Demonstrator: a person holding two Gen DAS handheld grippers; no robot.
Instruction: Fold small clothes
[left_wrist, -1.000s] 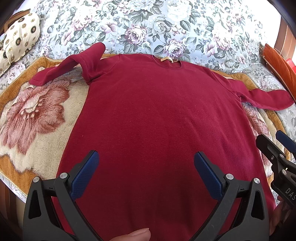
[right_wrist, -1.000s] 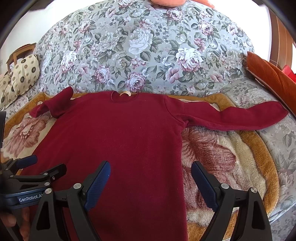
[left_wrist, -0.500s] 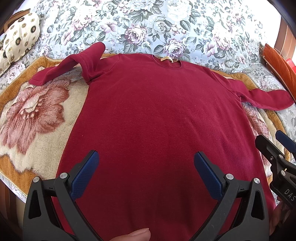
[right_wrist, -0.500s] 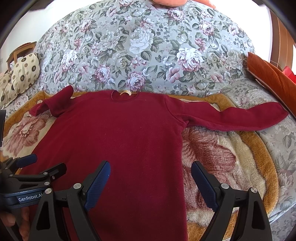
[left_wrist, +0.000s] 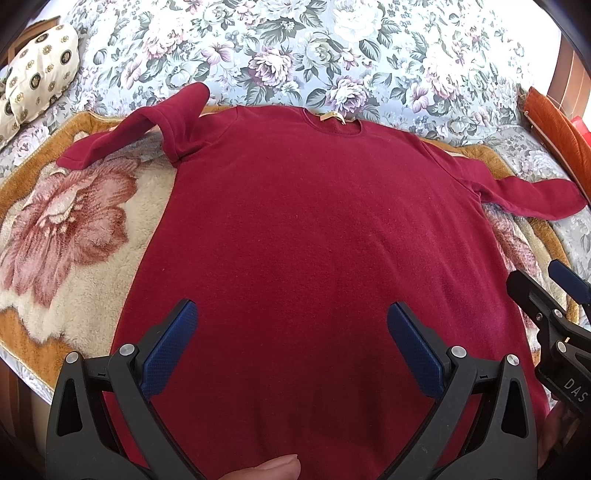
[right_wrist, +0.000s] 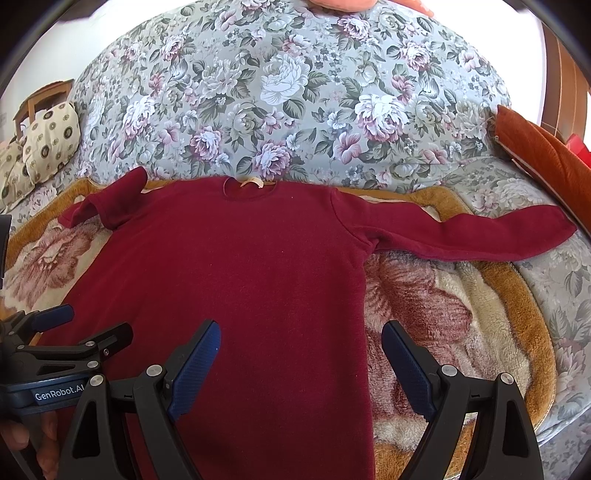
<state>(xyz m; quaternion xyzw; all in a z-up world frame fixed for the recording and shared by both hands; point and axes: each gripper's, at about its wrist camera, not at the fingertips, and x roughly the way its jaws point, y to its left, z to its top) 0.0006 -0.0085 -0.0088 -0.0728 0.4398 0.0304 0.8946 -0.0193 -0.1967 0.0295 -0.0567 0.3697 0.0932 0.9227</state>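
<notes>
- Left gripper: fingers held wide apart, nothing between them; hovered over the lower body of the garment. A fingertip of the person's hand is seen at the bottom edge of the left wrist view.
- Right gripper: fingers likewise spread and empty; positioned above the garment's right side edge, one finger over the cloth, the other over the blanket.
- Each gripper is seen at the margin of the other's view, close beside it.
- Dark red long-sleeved top: laid flat, front up, hem nearest the grippers, neckline farthest. Cloth smooth, few wrinkles noted.
- Right sleeve: stretched straight out to the side, cuff reaching past the blanket onto the floral cover.
- Left sleeve: bent and doubled over near the shoulder, cuff pointing outward.
- A pale label is seen inside the round neck.
- Garment is rested on a plush blanket with a large rose pattern and ochre border.
- Beyond: floral bedspread, a patterned cushion far left, an orange cushion far right.
- Against the earlier frames: no shift recorded in garment, sleeves or either gripper.
</notes>
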